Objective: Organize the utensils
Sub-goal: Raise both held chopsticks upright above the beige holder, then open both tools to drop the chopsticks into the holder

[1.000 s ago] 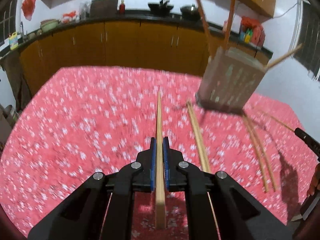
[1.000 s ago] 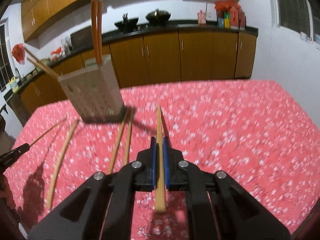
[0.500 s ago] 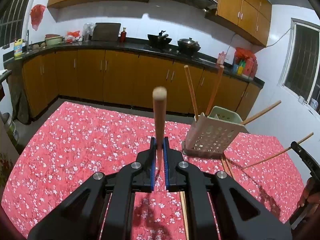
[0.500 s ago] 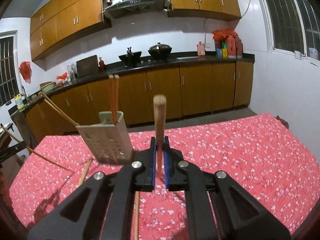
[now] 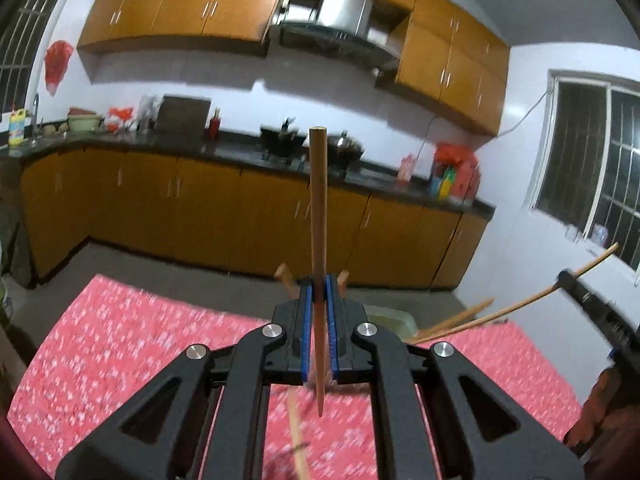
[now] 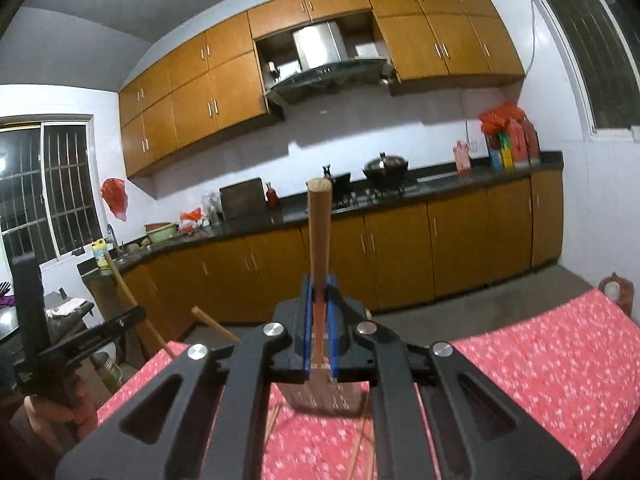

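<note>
Left claw (image 5: 319, 300) pinches one chopstick (image 5: 319, 208), long axis near upright in its view, blunt end up, tip down above the red cloth (image 5: 120, 332). Right claw (image 6: 319, 300) pinches a second chopstick (image 6: 319, 232), likewise upright, blunt end up. Holder (image 6: 320, 398) sits behind the right claw; two stick ends (image 5: 285, 274) poke above the left claw. Loose chopsticks on the cloth are blurred, count unclear.
</note>
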A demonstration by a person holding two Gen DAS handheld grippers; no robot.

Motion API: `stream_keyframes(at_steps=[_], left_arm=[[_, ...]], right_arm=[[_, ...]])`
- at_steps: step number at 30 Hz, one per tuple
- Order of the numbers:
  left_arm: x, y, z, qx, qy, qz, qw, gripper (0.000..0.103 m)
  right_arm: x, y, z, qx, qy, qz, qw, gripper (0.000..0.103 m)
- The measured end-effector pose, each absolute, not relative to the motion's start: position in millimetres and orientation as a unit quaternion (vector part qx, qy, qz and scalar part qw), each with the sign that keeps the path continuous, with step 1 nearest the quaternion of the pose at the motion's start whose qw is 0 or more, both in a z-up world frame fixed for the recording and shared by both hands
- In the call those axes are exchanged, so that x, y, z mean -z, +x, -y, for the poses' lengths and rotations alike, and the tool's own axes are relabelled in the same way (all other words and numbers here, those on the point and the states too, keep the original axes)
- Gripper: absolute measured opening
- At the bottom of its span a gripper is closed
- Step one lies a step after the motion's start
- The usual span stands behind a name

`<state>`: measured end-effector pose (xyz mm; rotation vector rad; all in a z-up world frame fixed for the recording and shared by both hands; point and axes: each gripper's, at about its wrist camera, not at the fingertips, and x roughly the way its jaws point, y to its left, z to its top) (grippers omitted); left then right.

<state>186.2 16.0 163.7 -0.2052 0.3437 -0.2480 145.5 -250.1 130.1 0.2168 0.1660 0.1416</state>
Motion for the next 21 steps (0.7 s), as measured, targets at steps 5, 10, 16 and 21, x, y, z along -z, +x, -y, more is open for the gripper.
stream_keyframes(at_steps=[5, 10, 16, 21], left_arm=[[-191.1, 192.4, 10.0, 0.116, -0.098, -0.109, 0.982, 0.007], [-194.8, 206.9, 31.9, 0.095, -0.080, -0.070, 0.990, 0.007], [-172.0, 234.1, 46.6, 0.083, -0.080, -0.084, 0.990, 0.007], [-148.6, 250.6, 46.1, 0.086, -0.093, -0.125, 0.984, 0.007]], right_arm=[[-132.7, 170.5, 240.9, -0.063, 0.099, -0.084, 0.989, 0.008], [-121.4, 198.3, 236.9, -0.057, 0.091, -0.110, 0.988, 0.008], [-104.7, 219.2, 242.4, -0.058, 0.106, -0.142, 0.982, 0.008], [-96.3, 228.0, 244.9, -0.062, 0.113, -0.157, 0.979, 0.008]])
